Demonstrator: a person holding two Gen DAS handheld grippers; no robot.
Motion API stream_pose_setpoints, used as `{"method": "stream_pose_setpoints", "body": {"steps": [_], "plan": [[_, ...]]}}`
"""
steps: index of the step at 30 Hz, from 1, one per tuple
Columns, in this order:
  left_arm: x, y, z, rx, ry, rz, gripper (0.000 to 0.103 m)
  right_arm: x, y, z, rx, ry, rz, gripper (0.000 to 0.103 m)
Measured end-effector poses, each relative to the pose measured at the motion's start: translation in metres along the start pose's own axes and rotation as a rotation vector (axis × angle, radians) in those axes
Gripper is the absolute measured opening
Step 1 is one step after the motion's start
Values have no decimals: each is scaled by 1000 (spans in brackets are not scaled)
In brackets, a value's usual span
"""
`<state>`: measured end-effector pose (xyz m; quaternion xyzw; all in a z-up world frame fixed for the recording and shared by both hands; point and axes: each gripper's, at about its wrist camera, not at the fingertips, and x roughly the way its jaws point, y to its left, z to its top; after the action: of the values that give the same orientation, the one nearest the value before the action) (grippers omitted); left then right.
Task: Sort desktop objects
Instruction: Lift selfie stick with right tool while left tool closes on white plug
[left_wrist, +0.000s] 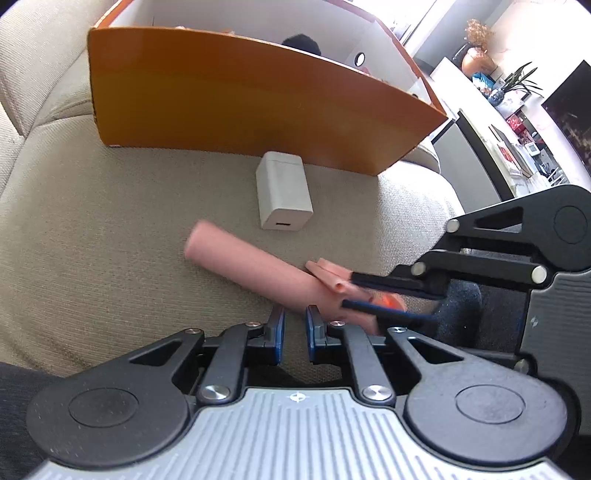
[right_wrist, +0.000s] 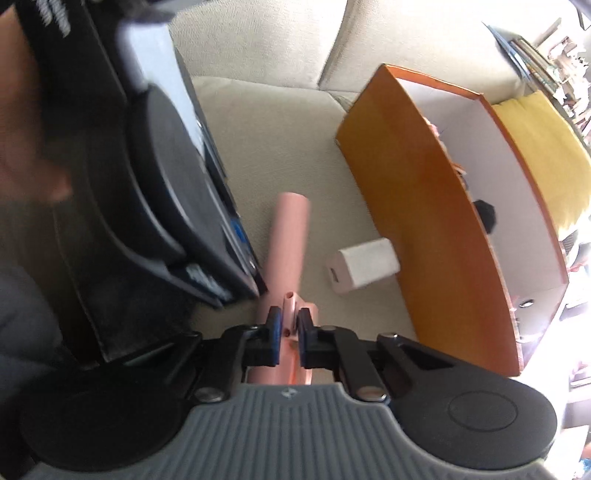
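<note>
- Right gripper: blue-padded black fingers clamped from both sides on the small clip-like fitting of a salmon-pink cylindrical tube, smooth and matte, open at its far end.
- In the left wrist view, the same right gripper reaching in from the right edge, fingers pinched on the pink fitting at the near end of the tube; a small orange patch just behind the fingers, too blurred to identify.
- Tube lying tilted across a beige woven sofa cushion, far end pointing towards the upper left of that view.
- Left gripper: blue pads drawn close together with only a narrow slit between, nothing held; fingertips just beside the near end of the tube, contact not certain.
- In the right wrist view, left gripper as a large dark blurred body filling the upper left, its tip next to the tube.
- Small white rectangular charger block with a slot in its near face, resting on the cushion just beyond the tube, apart from it, its far end against the orange box.
- Large orange cardboard box, open-topped with white inner walls, standing on the cushion behind the charger; contents mostly hidden, a dark rounded item showing above the rim.
- Yellow cushion beyond the box in the right wrist view.
</note>
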<state>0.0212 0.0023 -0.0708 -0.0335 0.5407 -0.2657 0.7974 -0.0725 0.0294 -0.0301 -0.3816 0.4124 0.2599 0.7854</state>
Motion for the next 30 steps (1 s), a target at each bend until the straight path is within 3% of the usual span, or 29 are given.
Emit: {"method": "stream_pose_setpoints", "body": {"steps": [14,22,25,29,30], "plan": [[-6,0,10,15,-9,-4,13,15,-18,-9,-49,12,-3,6],[-22,-6,34,58,-74,-11,14,-5,-29,-28,-178,53,-100,6],[-16,-9,49,60,-85,21,24,-16,-39,-38,-205,86,-134,6],[3,-18,69,75,-79,65,57,-28,-52,-52,-231,139,-179,6],[10,-22,72,87,-73,82,57,-31,-54,-56,-238,151,-192,6]]}}
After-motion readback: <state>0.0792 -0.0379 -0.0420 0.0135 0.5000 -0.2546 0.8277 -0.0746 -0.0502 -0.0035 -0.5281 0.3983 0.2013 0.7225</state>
